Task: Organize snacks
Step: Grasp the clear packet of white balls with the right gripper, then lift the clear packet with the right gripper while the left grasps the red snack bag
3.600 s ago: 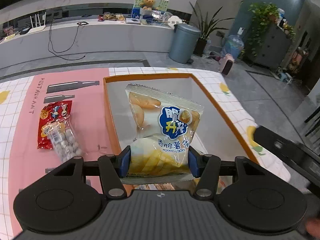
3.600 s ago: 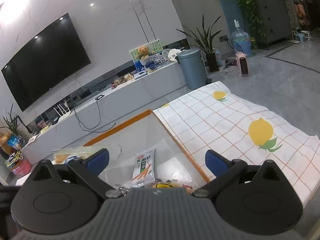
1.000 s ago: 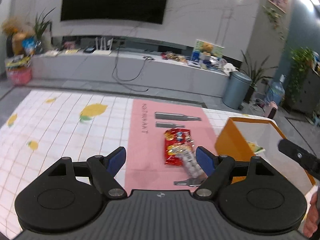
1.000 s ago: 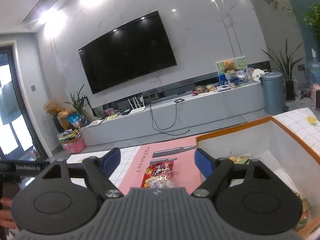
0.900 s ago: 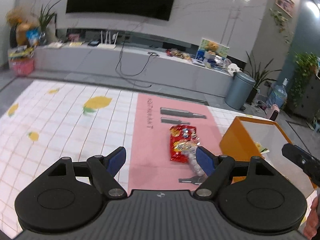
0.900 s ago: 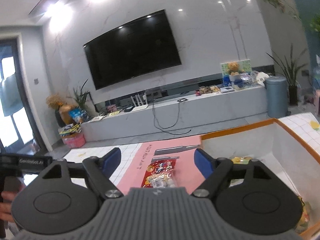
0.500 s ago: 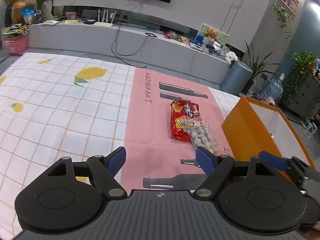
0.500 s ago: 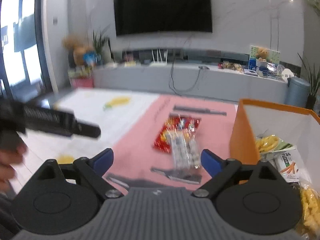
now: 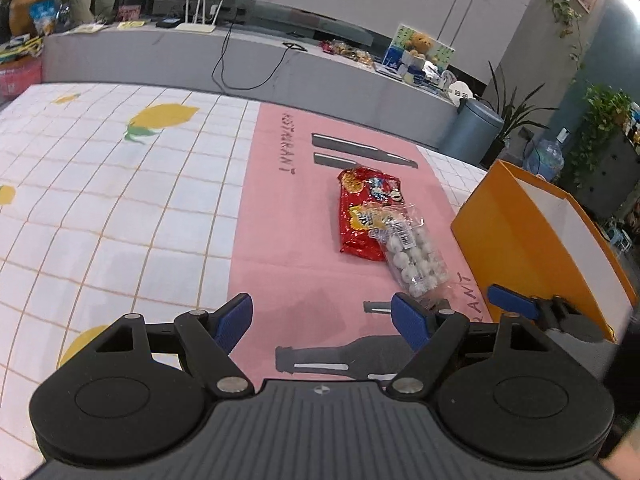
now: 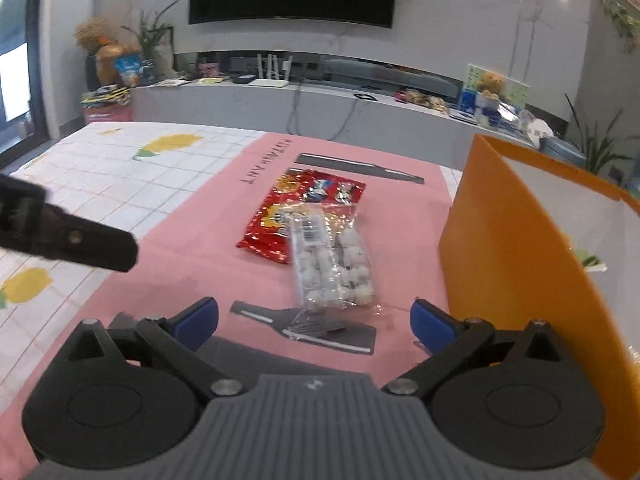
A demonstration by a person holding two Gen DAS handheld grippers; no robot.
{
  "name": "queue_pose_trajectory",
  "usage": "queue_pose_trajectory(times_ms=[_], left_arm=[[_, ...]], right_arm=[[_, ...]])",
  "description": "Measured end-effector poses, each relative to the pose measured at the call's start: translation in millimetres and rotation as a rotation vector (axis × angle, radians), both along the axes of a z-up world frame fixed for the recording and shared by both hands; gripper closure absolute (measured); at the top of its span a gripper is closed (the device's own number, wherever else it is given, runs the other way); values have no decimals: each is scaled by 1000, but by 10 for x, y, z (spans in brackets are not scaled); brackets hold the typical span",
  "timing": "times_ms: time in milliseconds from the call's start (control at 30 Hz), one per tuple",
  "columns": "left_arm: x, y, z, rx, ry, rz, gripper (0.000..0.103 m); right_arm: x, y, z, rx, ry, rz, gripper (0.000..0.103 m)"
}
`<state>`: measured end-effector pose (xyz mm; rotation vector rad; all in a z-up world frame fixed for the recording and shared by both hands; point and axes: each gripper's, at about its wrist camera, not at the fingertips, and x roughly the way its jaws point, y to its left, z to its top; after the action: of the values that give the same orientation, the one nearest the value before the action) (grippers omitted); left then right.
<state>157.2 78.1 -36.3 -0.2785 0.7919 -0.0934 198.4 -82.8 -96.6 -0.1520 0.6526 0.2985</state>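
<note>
Tablecloth (image 9: 100, 208) with a grid and lemons fills the left half of the left wrist view, and one pink mat (image 9: 288, 248) lies on it in the middle. One orange box (image 9: 516, 240) stands at the right edge of the mat; in the right wrist view the corner of a packet shows inside it at the right side of the frame, and how many packets it holds I cannot tell.

Two snacks lie outside the box, both on the mat at the centre right of the left wrist view: one red packet (image 9: 366, 212) and one clear bag of white balls (image 9: 412, 256). The clear bag lies partly on the red packet and covers its lower right part. The long axis of both runs from the upper middle of the frame down toward the grippers.

The right gripper (image 10: 314, 318) has its jaws opening, nothing is between them, and the near end of the clear bag (image 10: 332, 264) lies just ahead of the gap, almost centred, with its length in line with the fingers. The left gripper (image 9: 320, 318) has its fingers spread wide and empty; the bag is beside its right fingertip, off to the right of its gap. So I judge the right hand is better placed for the bag, and a grip across its narrow width near the lower end seems the natural one.
</note>
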Motion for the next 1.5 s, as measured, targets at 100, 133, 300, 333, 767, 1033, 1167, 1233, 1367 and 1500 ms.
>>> queue_pose_trajectory(times_ms=[100, 133, 300, 333, 767, 1033, 1167, 1233, 1367, 1500], left_arm=[[6, -39, -4, 24, -5, -11, 11], [26, -38, -9, 38, -7, -14, 11], [72, 8, -36, 72, -3, 2, 11], [86, 34, -42, 61, 4, 7, 11], [123, 167, -137, -53, 75, 42, 11], [99, 98, -140, -20, 73, 17, 11], [70, 68, -104, 7, 54, 3, 11], [52, 67, -94, 1, 51, -2, 11], [36, 53, -85, 1, 49, -15, 11], [28, 27, -52, 20, 30, -21, 11]], right_arm=[[116, 7, -82, 23, 6, -26, 3], [154, 17, -106, 23, 6, -33, 3], [283, 64, -207, 46, 12, -37, 3], [289, 82, -216, 34, -2, -35, 3], [456, 66, -253, 63, 13, -26, 39], [279, 78, -244, 26, 8, 13, 43], [79, 47, -188, 20, 49, 19, 43], [-15, 41, -174, 14, 64, 19, 43], [-184, 53, -124, 11, 78, 1, 45], [-351, 5, 29, 44, 69, 6, 47]])
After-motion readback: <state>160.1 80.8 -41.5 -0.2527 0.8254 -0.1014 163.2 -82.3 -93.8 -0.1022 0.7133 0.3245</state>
